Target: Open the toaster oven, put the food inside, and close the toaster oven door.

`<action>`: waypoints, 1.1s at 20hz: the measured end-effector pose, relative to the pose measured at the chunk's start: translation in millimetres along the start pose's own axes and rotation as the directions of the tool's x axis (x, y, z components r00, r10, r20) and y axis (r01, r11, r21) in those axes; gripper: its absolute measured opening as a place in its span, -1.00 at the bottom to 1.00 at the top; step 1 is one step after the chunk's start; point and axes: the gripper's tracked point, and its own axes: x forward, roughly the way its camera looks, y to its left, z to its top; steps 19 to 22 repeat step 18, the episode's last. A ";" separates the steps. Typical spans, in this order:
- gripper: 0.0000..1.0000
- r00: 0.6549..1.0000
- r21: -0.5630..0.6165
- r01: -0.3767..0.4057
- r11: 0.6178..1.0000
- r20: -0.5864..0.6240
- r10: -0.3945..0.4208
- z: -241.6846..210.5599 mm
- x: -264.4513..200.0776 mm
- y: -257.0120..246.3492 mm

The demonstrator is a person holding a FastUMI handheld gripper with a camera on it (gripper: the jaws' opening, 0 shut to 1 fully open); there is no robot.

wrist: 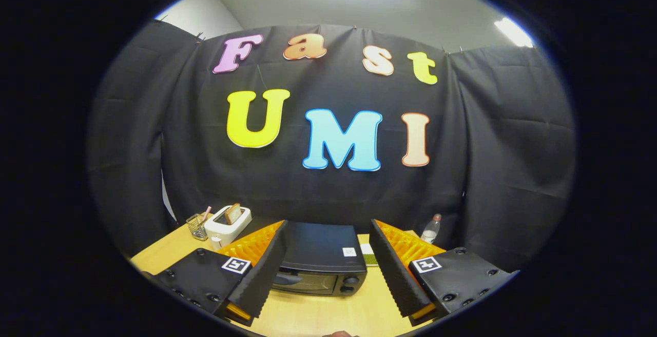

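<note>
Claw [328,270] released, fingers spread wide, holding nothing. Toaster oven [321,262] sits on desk [328,311] between and just beyond them at 12 o'clock, door shut, handle across its top edge. White toaster with bread slice [229,222] stands near, at 10 o'clock of the oven; bottle [431,229] at 2 o'clock. Shut door fits either end of the job (food not seen through the glass). For any door work: approach square, grip handle mid-span.

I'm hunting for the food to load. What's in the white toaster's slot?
A slice of toast stands in the white toaster; its lower part is hidden. The open tool frames the closed toaster oven.
</note>
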 end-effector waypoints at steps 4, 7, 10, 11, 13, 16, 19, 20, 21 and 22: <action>0.96 1.000 -0.020 0.026 0.999 0.004 -0.026 -14.4 -29.9 -28.4; 0.96 0.998 0.001 0.044 0.999 -0.034 -0.044 -33.0 -47.4 -43.3; 0.95 0.998 0.013 0.057 0.998 -0.003 -0.057 -32.5 -63.8 -58.3; 0.95 0.998 0.008 0.070 0.997 -0.006 -0.070 -35.3 -68.4 -64.9; 0.94 0.997 0.012 0.078 0.997 -0.016 -0.078 -39.7 -75.1 -69.2; 0.94 0.997 0.027 0.081 0.996 -0.022 -0.081 -41.4 -77.9 -74.7; 0.94 0.997 0.028 0.078 0.997 -0.023 -0.077 -40.3 -77.1 -76.1; 0.94 0.997 0.028 0.078 0.997 -0.023 -0.077 -40.3 -77.1 -76.1; 0.94 0.997 0.028 0.078 0.997 -0.023 -0.077 -40.3 -77.1 -76.1; 0.94 0.997 0.028 0.078 0.997 -0.023 -0.077 -40.3 -77.1 -76.1</action>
